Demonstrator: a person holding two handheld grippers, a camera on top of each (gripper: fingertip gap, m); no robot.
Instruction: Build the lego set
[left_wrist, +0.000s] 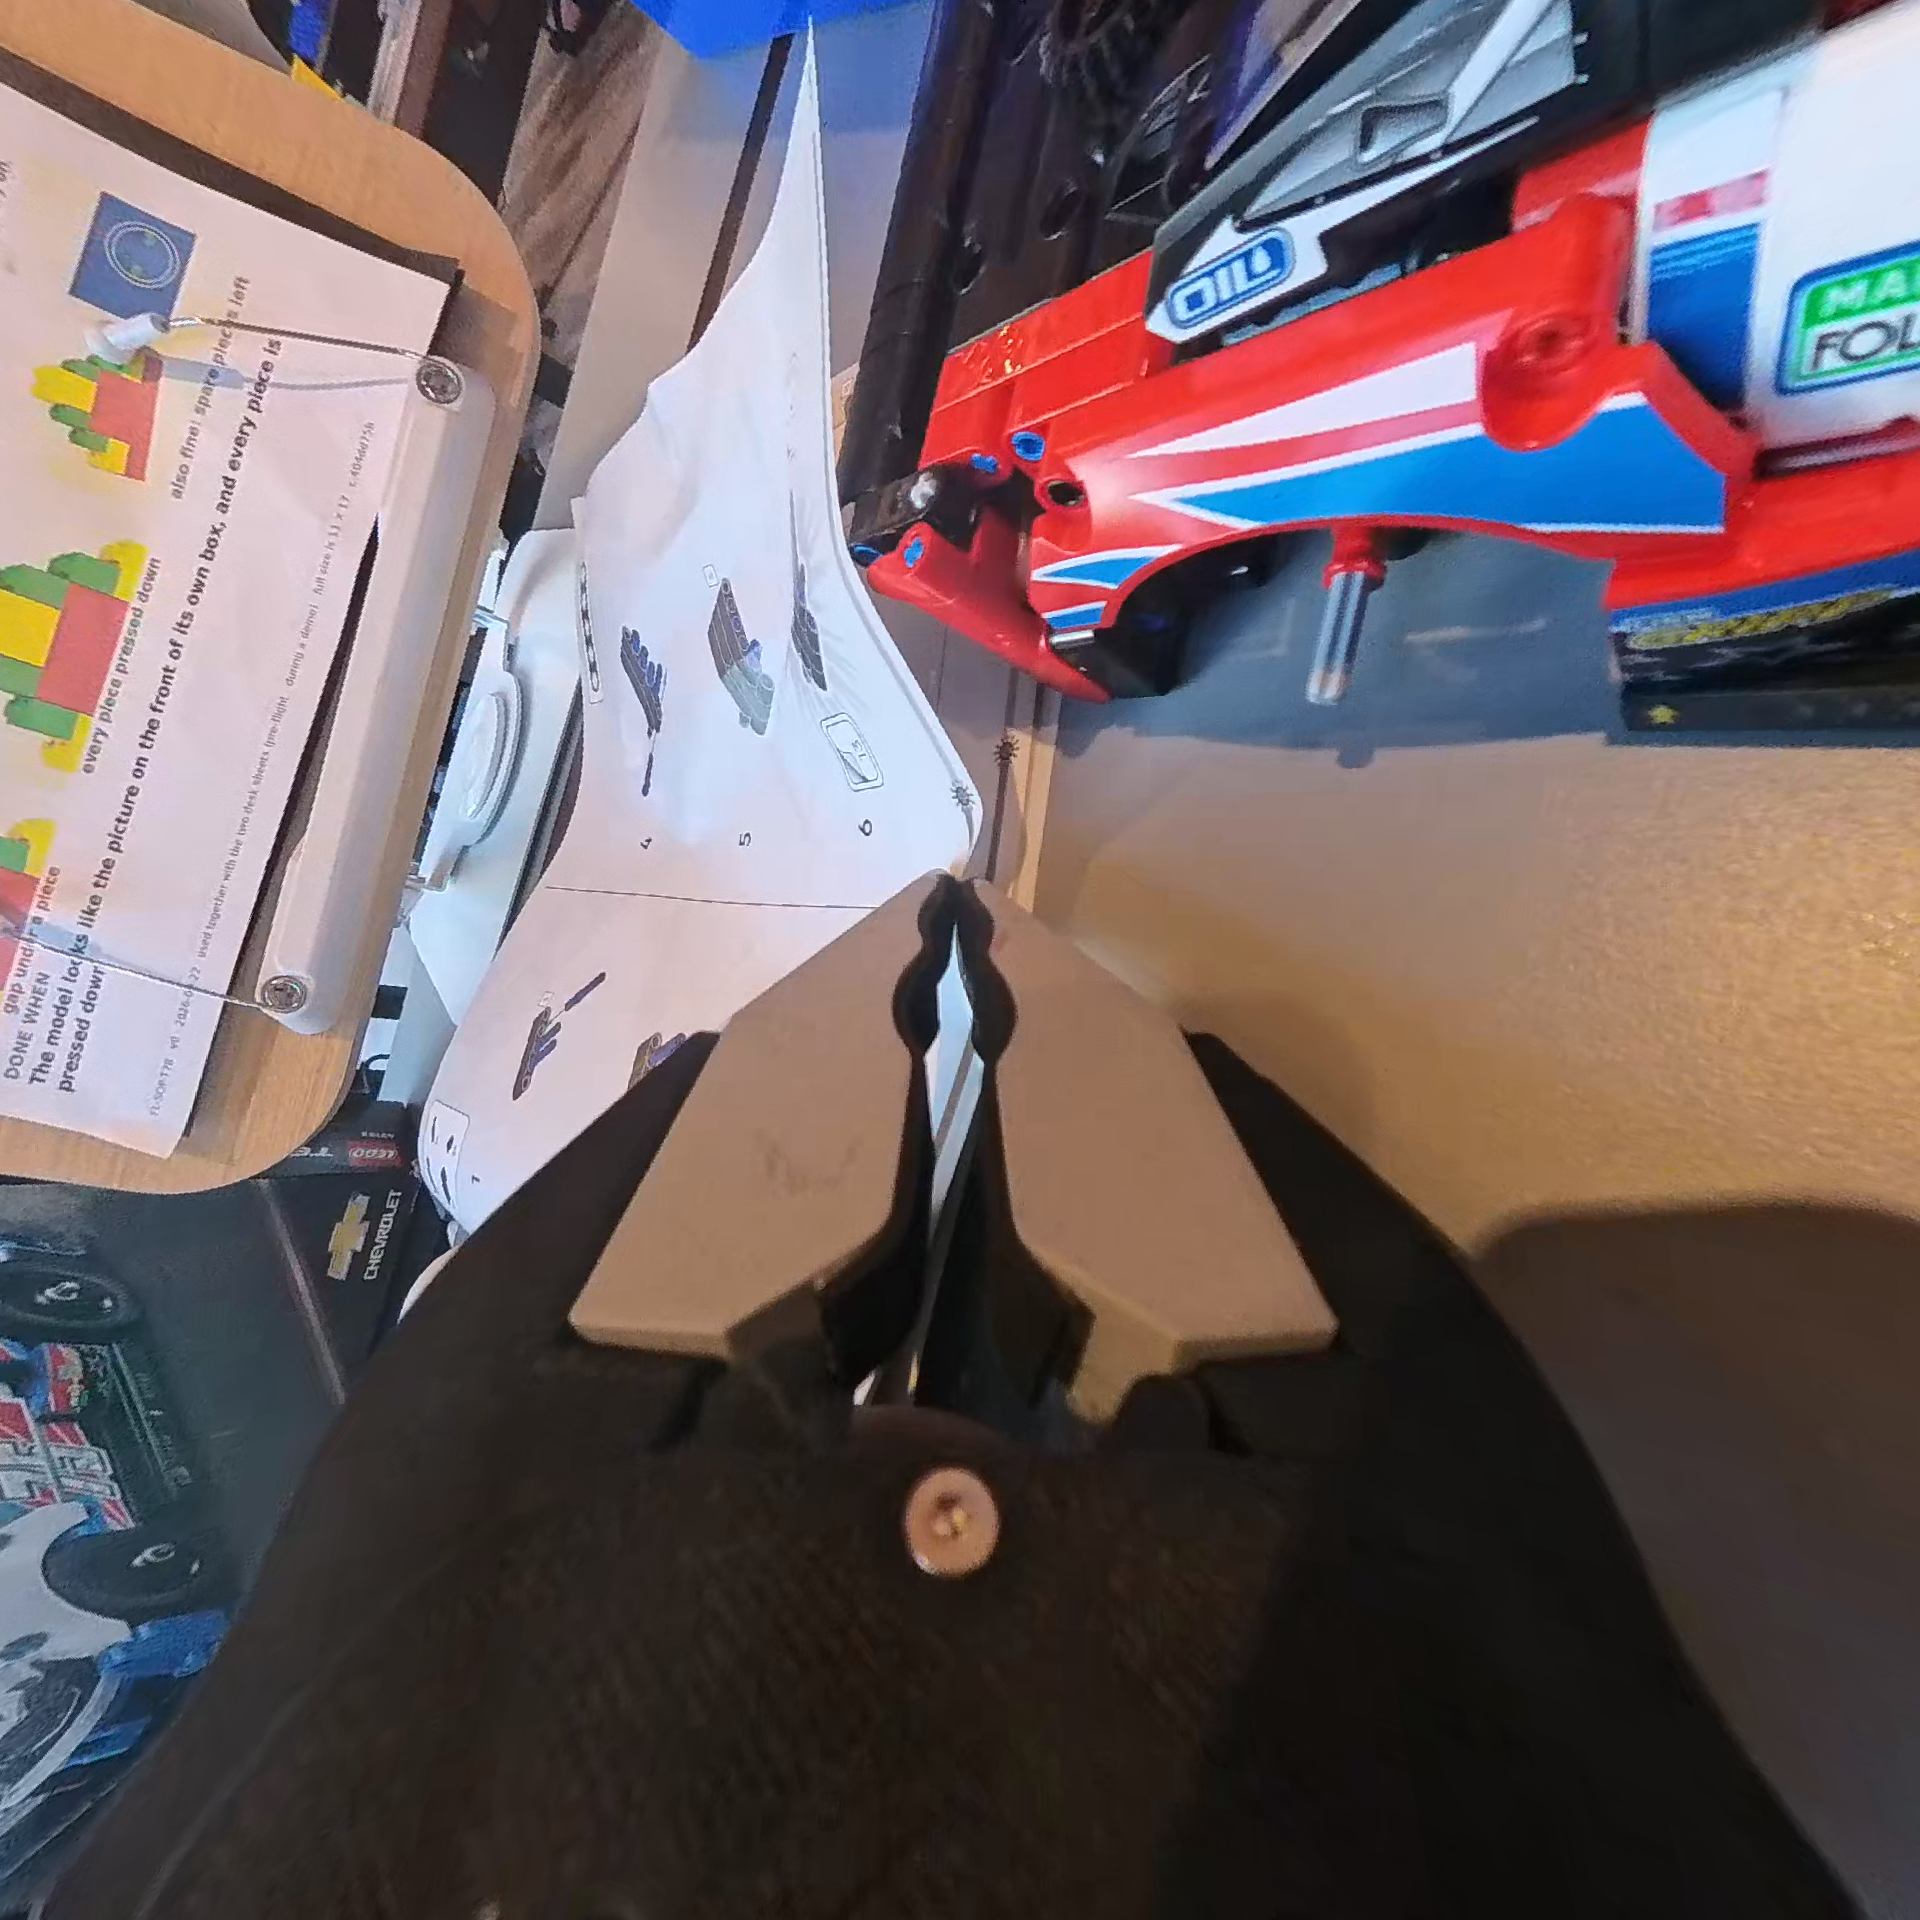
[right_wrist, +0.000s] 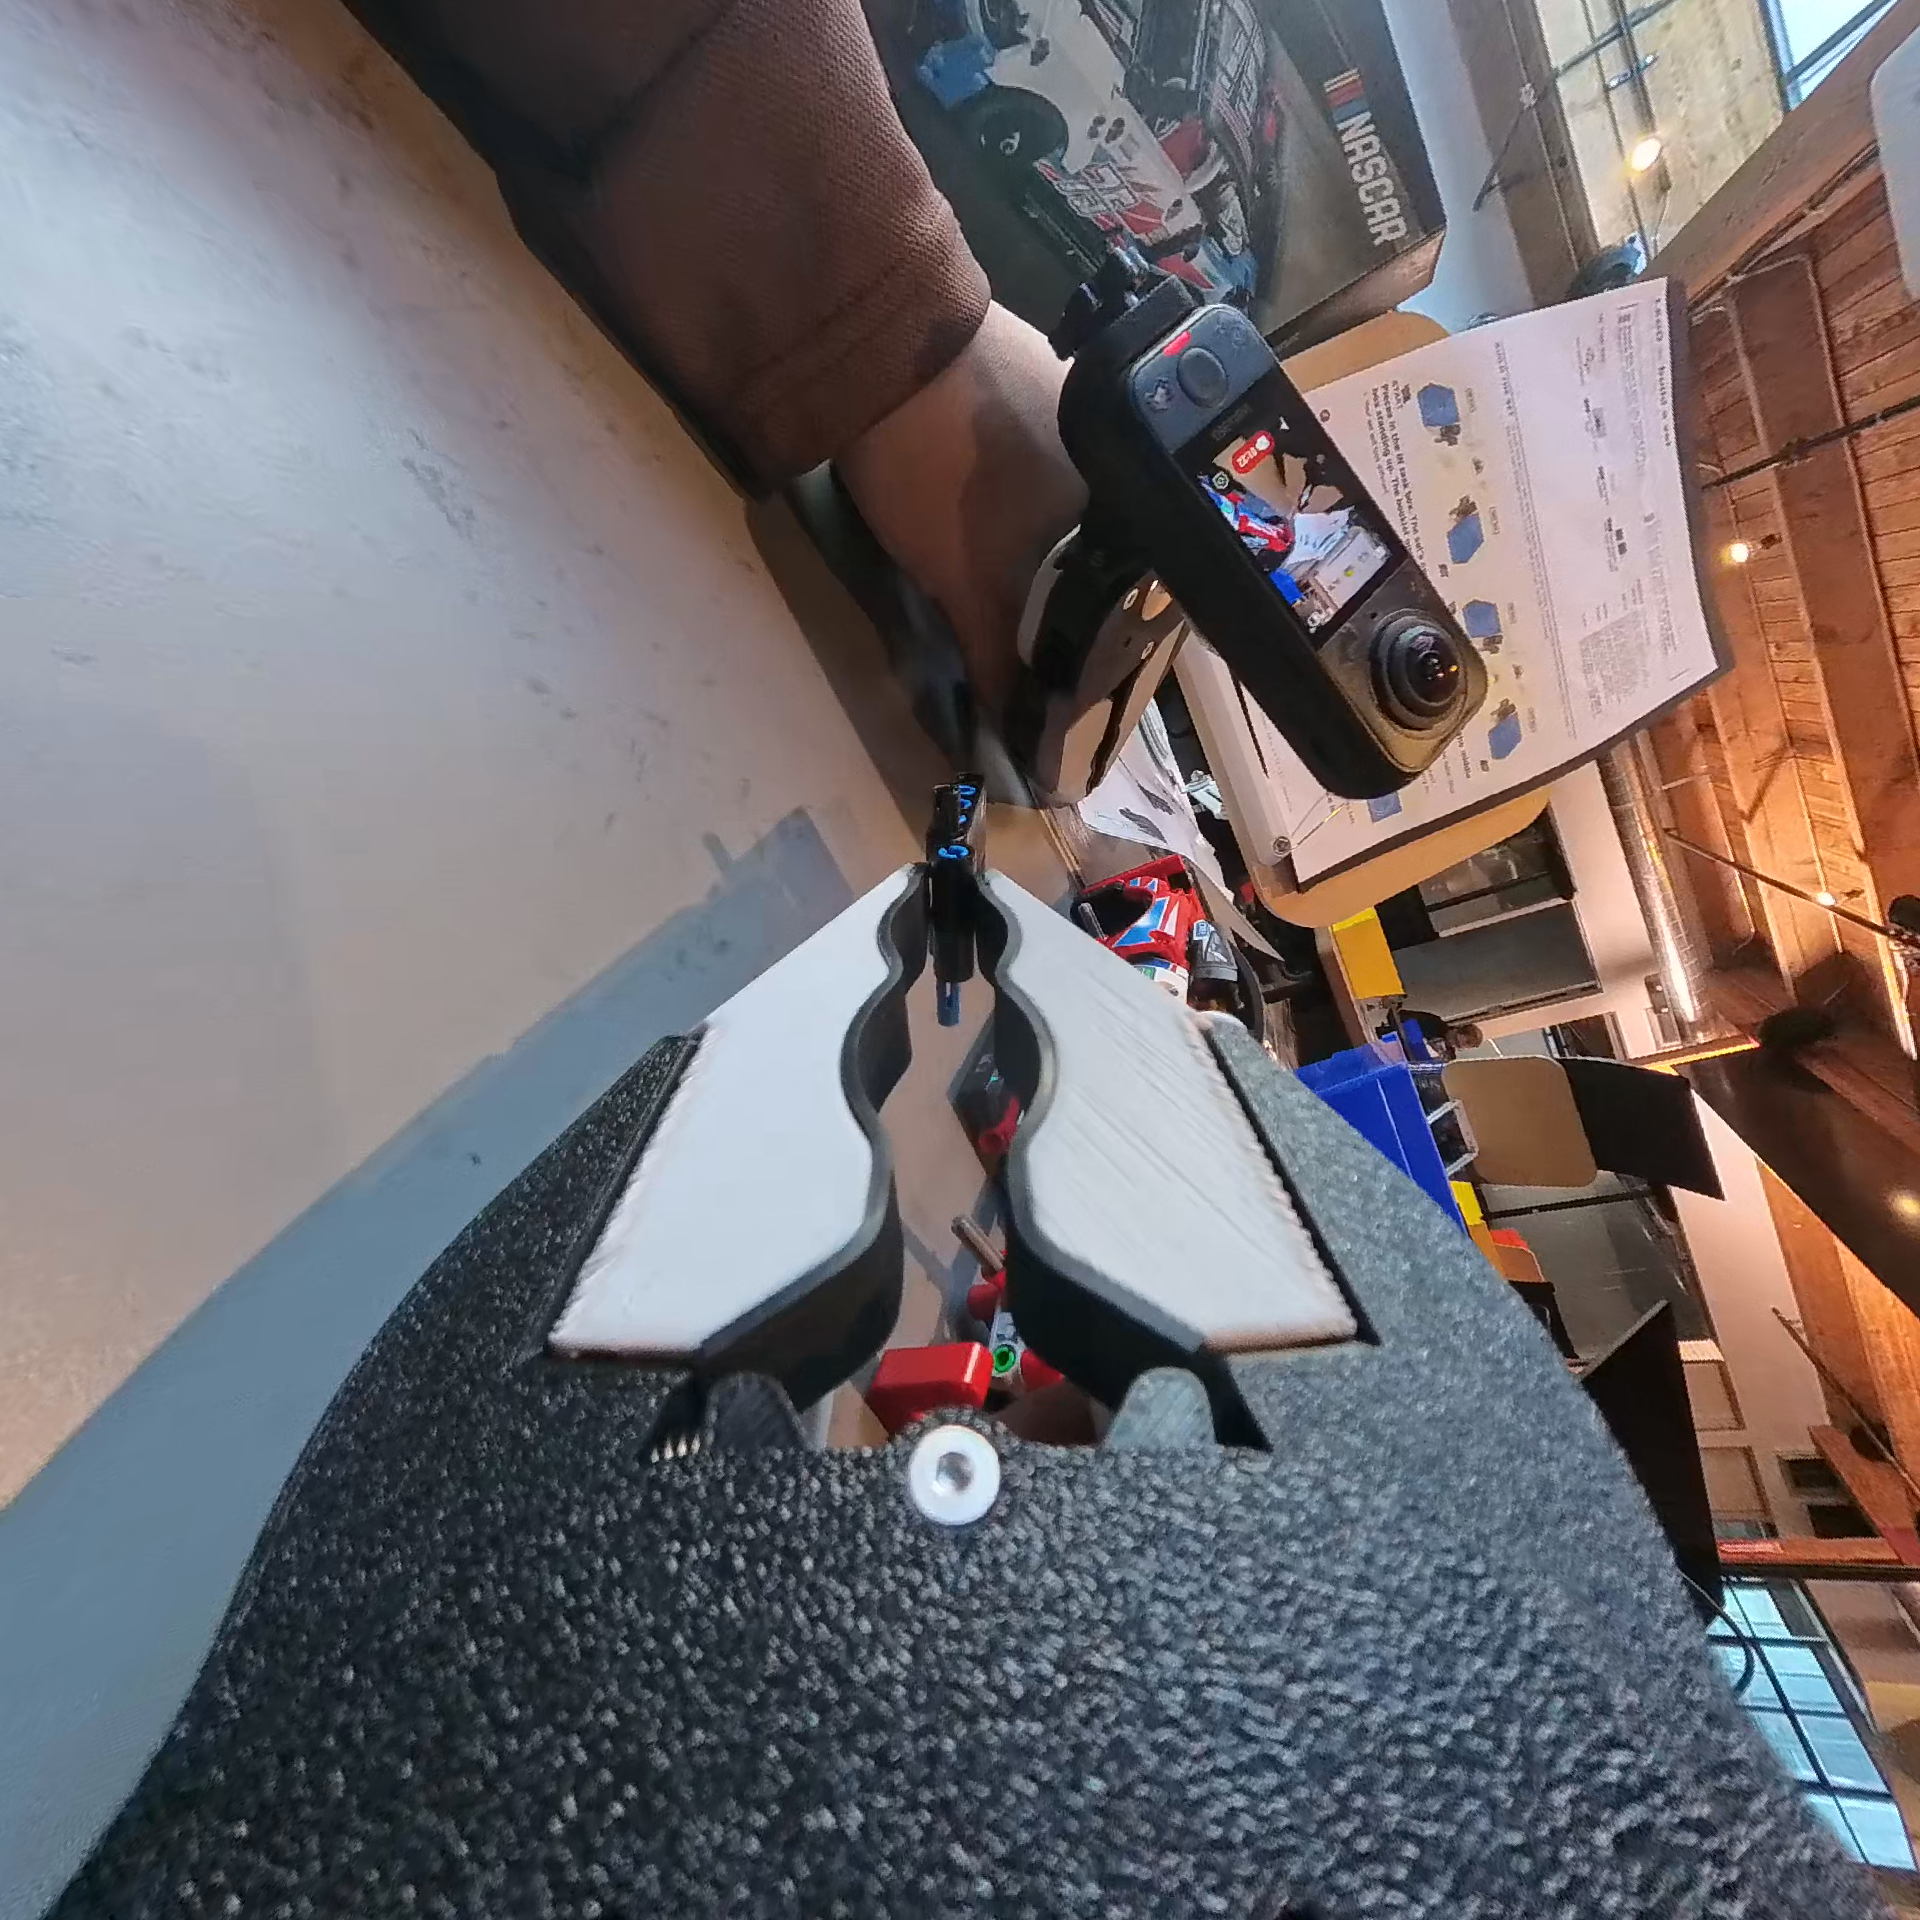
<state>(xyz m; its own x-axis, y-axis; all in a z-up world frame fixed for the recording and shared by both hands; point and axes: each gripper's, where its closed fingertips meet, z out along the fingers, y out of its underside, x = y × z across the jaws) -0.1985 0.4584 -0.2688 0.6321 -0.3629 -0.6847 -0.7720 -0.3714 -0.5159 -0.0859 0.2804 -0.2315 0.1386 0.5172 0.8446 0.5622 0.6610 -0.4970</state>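
Note:
My left gripper (left_wrist: 956, 891) is shut, its tips on the edge of a page of the white instruction booklet (left_wrist: 727, 665), which curls up off the table. The page shows white between the fingers. A partly built red, white and blue lego race car (left_wrist: 1351, 468) lies beyond, to the right; it also shows in the right wrist view (right_wrist: 1138, 920). My right gripper (right_wrist: 951, 883) is shut on a small black lego piece with blue pins (right_wrist: 951, 914), held above the table. The left gripper (right_wrist: 1081, 717), in a hand with a brown sleeve, shows farther off.
A wooden stand with a clipped printed sheet (left_wrist: 208, 623) stands at the left. The lego set's box (left_wrist: 104, 1455) lies below it. Loose red pieces (right_wrist: 930, 1371) lie under my right gripper. A blue bin (right_wrist: 1382, 1122) sits at the right. The beige tabletop (left_wrist: 1507, 987) spreads to the right. The tips of one gripper are about 20 cm away from the tips of the other.

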